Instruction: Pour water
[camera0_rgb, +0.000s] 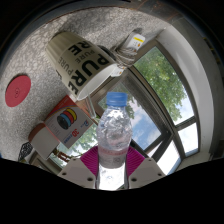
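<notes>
The gripper (112, 172) holds a clear water bottle (114, 135) firmly between both pads. Behind it stand a white bag (83, 62), a colourful box (62, 122), a red disc (18, 92) and a window (160, 90).

Bottle (114, 137): clear plastic, light blue cap. Pads (92, 160): magenta. Bag (82, 64), upper centre: white, black lettering. Disc (19, 91), left: red. Box (66, 120), centre left: orange-white, multicolour logo. Table (40, 60): speckled grey.

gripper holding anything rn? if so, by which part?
Yes: the water bottle, blue cap up, is held at its lower body between the fingers, both pressing on it.
</notes>
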